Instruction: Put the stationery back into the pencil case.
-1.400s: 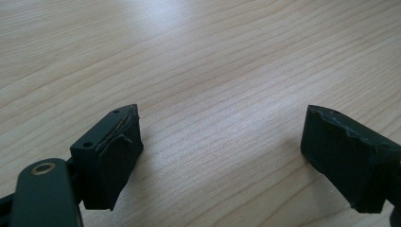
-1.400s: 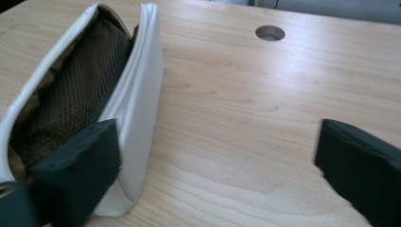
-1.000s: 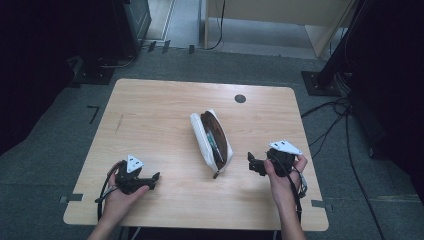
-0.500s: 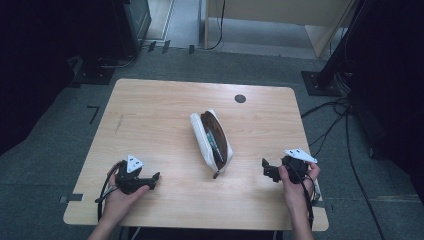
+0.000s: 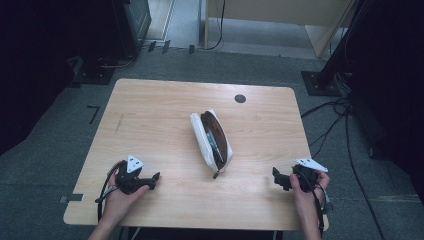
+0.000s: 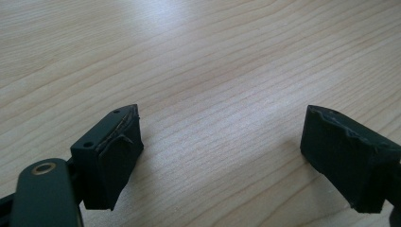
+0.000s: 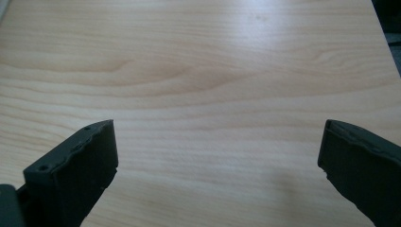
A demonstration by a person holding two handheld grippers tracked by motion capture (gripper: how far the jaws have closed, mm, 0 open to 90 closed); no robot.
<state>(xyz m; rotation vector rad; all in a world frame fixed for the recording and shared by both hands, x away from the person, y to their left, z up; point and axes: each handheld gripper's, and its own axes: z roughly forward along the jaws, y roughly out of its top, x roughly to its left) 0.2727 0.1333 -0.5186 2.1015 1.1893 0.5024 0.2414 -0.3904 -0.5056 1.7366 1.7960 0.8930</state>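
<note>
Fingers on both my left gripper (image 5: 153, 176) and right gripper (image 5: 278, 179) are spread, resting low at the near desk (image 5: 150, 107) corners, clear of the open pencil case (image 5: 210, 142).

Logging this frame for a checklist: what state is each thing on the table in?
Pencil case: unzipped, lying open mid-table, pens inside.
Left claw: open, nothing between its jaws, low over the table.
Right claw: open, nothing between its jaws.
</note>
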